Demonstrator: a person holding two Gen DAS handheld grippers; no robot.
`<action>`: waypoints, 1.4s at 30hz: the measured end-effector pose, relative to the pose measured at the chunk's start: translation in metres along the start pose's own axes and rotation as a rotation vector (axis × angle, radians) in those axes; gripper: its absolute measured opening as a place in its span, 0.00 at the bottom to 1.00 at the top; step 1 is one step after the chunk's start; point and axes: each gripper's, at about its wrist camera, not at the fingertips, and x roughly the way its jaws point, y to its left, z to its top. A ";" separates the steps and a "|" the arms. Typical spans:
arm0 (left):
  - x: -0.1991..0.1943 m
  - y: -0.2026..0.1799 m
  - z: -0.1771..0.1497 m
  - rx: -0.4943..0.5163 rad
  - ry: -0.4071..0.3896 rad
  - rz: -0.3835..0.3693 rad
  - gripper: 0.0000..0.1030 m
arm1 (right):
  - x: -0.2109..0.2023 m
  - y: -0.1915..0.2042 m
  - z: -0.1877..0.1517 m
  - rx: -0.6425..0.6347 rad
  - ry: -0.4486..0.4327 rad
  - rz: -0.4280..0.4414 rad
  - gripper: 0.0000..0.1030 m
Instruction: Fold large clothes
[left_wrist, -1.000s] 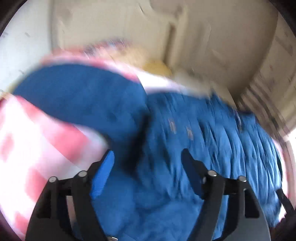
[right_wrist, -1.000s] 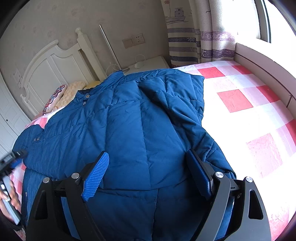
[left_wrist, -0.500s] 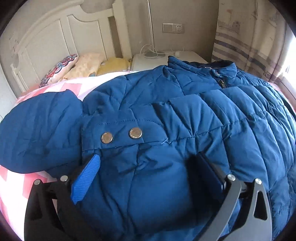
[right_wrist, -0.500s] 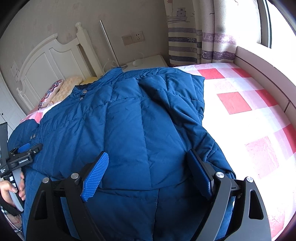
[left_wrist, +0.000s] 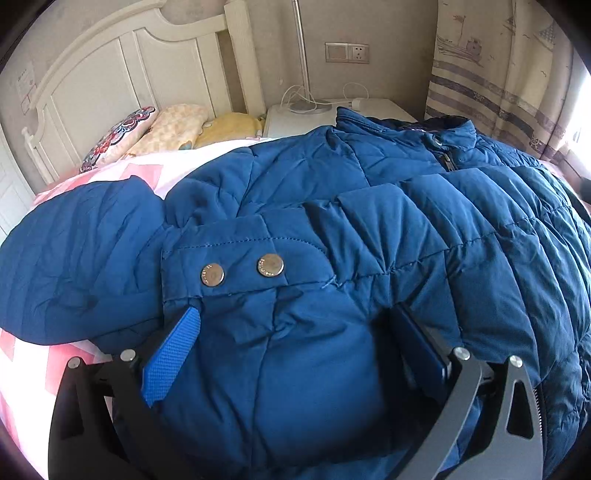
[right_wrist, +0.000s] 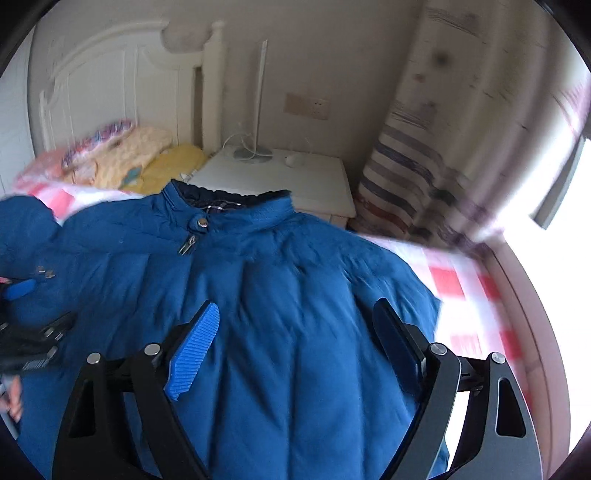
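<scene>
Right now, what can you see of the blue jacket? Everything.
The blue puffer jacket is quilted, padded, smooth shell fabric by its look. It lies spread across the pink checked bedspread, stand collar toward the headboard, closed with a snap over a metal zipper pull. A tab carries two metal snaps. One sleeve is folded across the body. Both grippers sit open over it; the left gripper has fabric bulging between its fingers, the right gripper hovers near the middle.

My bed (left_wrist: 22, 373), pink-and-white checked: blue padded jacket (left_wrist: 369, 240) spread across it, pillows (left_wrist: 173, 125) at the headboard (left_wrist: 110, 74).
</scene>
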 end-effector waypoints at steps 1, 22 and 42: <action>0.000 0.001 0.000 -0.002 0.000 -0.002 0.98 | 0.018 0.005 0.006 0.002 0.047 0.009 0.71; 0.001 -0.001 0.002 -0.010 0.000 -0.009 0.98 | 0.083 -0.065 -0.010 0.238 0.205 -0.082 0.80; 0.002 -0.001 0.004 -0.020 -0.003 -0.020 0.98 | -0.023 0.047 -0.051 -0.004 0.077 0.103 0.86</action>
